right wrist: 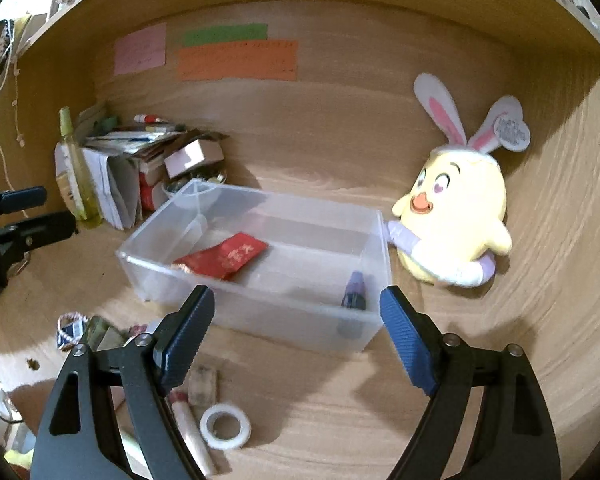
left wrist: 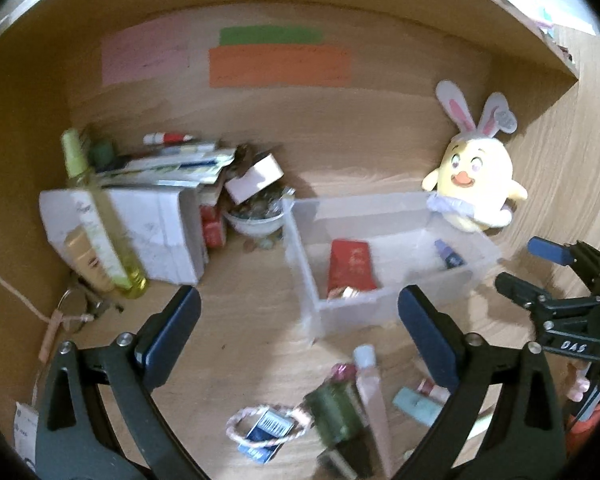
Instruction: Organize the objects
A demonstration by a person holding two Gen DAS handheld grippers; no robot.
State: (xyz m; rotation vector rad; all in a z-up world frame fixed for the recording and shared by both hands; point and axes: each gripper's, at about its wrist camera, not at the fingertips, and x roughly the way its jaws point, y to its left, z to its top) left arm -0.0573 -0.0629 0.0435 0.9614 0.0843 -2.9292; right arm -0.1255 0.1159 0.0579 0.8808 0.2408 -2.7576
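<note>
1. A wooden desk (right wrist: 324, 412) inside a wooden alcove carries everything.
2. A clear bin (right wrist: 260, 312) stands mid-desk.
3. A chick plush (right wrist: 456, 220) sits just right of the bin, against the side wall.
4. At back left: a white box (left wrist: 156, 236) under stacked papers, a yellow-green bottle (left wrist: 104, 232) leaning on it, and a bowl (left wrist: 254, 222) beside it.
5. Near the front edge: a tape roll (right wrist: 225, 426), a pink tube (left wrist: 374, 396), a dark green bottle (left wrist: 334, 410), a teal tube (left wrist: 416, 404) and a small blue box (left wrist: 266, 432) ringed by a cord.
</note>
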